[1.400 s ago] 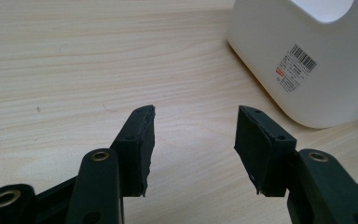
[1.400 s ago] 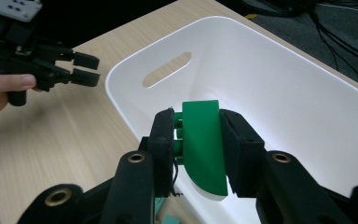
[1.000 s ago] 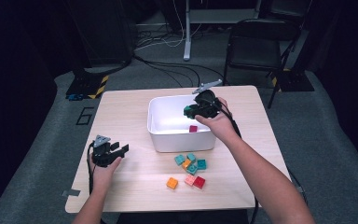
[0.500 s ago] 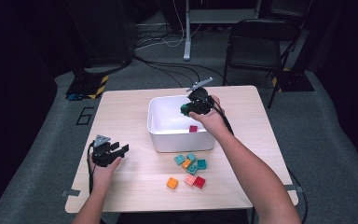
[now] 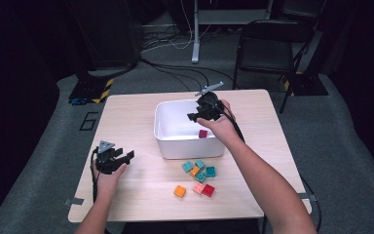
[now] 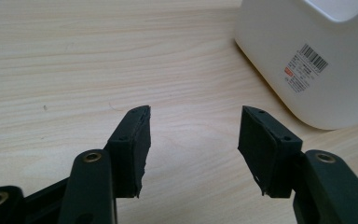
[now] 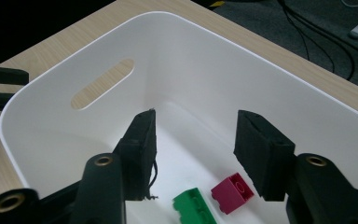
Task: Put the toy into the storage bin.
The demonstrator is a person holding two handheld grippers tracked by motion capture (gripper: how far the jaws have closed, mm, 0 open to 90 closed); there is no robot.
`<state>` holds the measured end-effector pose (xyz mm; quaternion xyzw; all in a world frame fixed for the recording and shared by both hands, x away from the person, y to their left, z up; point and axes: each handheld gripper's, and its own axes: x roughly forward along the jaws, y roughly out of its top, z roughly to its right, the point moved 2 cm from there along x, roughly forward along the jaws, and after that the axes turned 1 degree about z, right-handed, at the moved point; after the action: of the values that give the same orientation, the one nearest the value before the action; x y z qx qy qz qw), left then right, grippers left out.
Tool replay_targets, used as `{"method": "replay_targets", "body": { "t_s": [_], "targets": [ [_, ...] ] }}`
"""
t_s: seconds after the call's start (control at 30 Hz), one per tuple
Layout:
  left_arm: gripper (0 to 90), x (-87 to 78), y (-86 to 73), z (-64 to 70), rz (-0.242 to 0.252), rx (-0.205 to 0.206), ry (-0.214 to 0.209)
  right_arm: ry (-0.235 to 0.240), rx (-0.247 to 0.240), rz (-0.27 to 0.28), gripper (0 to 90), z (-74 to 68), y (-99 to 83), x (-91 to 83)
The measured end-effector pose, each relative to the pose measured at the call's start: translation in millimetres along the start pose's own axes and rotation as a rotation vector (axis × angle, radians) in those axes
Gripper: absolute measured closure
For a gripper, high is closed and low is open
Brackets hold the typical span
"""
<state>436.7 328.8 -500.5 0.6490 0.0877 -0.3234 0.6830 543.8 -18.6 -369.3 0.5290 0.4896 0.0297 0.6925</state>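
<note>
A white bin (image 5: 168,141) stands mid-table. My right gripper (image 5: 193,117) hovers open over its right half, a hand behind it. In the right gripper view the gripper (image 7: 193,126) has its jaws spread above the bin floor (image 7: 186,154), where a green brick (image 7: 193,206) and a magenta brick (image 7: 232,191) lie side by side. The magenta brick (image 5: 203,133) also shows from above. My left gripper (image 5: 125,156) rests open and empty on the table left of the bin. Its own view has the gripper (image 6: 193,123) over bare wood, the bin wall (image 6: 307,60) to the right.
Loose bricks lie in front of the bin: teal ones (image 5: 200,168), an orange one (image 5: 179,191), a pink and a red one (image 5: 203,189). The wooden table (image 5: 136,112) ends close behind the bin. A black chair (image 5: 268,48) and cables stand on the floor beyond.
The right gripper carried a green brick over the bin and has let it go; the brick now lies on the bin floor. The left gripper has not moved.
</note>
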Motion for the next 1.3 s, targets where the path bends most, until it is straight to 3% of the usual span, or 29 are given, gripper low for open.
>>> {"method": "replay_targets", "body": {
  "t_s": [0.17,0.3,0.77,1.0,1.3],
  "targets": [
    [41.9,-0.4,0.1,0.2,-0.004,-0.002,0.011,0.009,-0.024,0.010,46.5,-7.7,-1.1,-14.6],
    [43.7,0.6,-0.7,1.6,-0.014,0.000,-0.020,0.029,-0.028,0.032,46.3,-18.1,-6.3,-30.9],
    [44.5,2.1,-2.1,2.9,-0.027,-0.002,-0.025,0.009,-0.090,0.069,45.9,-37.4,-37.6,-71.3],
    [44.9,1.4,-1.9,2.3,-0.025,-0.001,-0.025,-0.020,-0.113,0.078,45.8,-44.1,-57.5,-81.4],
    [44.9,1.6,-2.0,2.5,-0.024,-0.002,-0.025,0.002,-0.088,0.084,45.2,-49.4,-73.7,-83.9]
  ]
}}
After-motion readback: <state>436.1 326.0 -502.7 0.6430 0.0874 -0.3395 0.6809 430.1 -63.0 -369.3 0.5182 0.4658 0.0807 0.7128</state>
